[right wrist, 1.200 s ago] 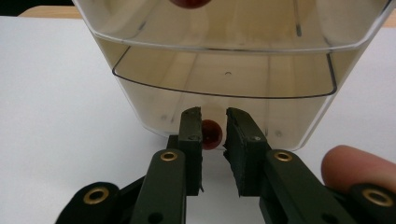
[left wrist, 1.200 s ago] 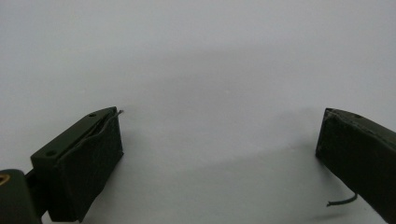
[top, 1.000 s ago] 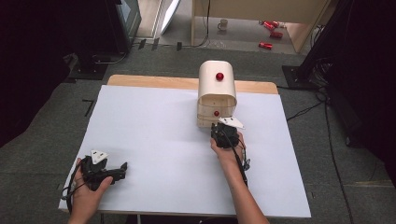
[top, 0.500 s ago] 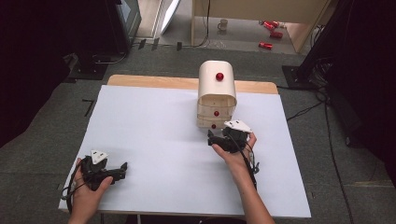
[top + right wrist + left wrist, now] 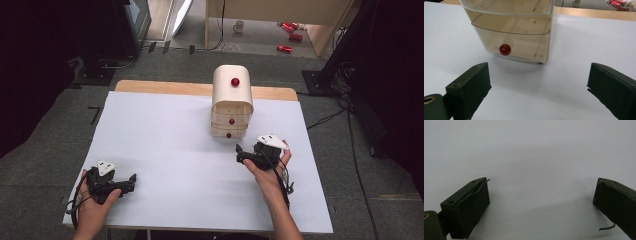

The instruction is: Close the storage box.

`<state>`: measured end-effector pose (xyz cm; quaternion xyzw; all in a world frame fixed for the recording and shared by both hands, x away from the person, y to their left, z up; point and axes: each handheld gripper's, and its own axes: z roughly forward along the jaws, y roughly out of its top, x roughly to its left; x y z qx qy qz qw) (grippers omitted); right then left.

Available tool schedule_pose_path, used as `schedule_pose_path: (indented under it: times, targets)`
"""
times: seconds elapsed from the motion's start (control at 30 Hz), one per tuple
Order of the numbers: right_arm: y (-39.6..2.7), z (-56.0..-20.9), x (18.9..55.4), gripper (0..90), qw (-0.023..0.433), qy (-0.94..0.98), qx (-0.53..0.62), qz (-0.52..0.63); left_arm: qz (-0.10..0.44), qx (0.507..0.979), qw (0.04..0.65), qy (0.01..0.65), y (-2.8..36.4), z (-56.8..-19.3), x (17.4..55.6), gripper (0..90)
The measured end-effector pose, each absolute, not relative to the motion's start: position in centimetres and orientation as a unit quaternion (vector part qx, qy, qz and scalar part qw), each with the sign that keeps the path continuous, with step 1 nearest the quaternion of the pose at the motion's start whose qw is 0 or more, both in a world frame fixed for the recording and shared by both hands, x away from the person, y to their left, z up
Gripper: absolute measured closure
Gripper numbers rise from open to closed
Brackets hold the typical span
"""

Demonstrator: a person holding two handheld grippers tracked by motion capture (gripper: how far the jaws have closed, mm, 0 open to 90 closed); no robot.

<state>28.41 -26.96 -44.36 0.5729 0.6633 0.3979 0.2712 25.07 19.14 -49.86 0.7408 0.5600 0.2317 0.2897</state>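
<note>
Since the earlier frames my right gripper (image 5: 239, 152) had drawn back from the drawer cabinet (image 5: 231, 102) toward the right edge of the desk (image 5: 165, 125), and its jaws had just been opening, with nothing between them. My left gripper (image 5: 131, 179) had stayed where it was, near the front left corner of the desk.

Nearest to me, the left gripper rested low over the white surface in my left hand (image 5: 92, 210). In the left gripper view its jaws stood wide apart and held nothing.

A little farther, my right hand (image 5: 267, 172) held the right gripper near the right edge, just in front of the cabinet but apart from it. Its jaws were also wide open and empty.

Farther still, the cabinet stood upright near the far edge of the desk. In the right gripper view its lowest drawer (image 5: 511, 45) with the red knob (image 5: 505, 49) looked closed.
</note>
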Motion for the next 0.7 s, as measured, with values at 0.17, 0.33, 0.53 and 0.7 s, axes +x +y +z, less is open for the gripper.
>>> schedule_pose_path:
  times: [0.17,0.33,0.53,0.7]
  targets:
    - [-28.0,-44.5,27.4,4.4,0.271,0.660,0.577,0.397,0.232,0.741,0.290,0.560,19.1,-49.9,25.1,0.4]
    - [-29.3,-45.0,26.5,4.4,0.273,0.658,0.583,0.390,0.232,0.741,0.290,0.560,19.1,-49.9,25.1,0.4]
    - [-31.1,-45.6,25.5,4.4,0.275,0.653,0.593,0.382,0.232,0.741,0.289,0.560,19.1,-49.9,25.1,0.4]
    - [-32.4,-46.1,24.6,4.5,0.275,0.650,0.602,0.374,0.232,0.741,0.290,0.560,19.1,-49.9,25.1,0.4]
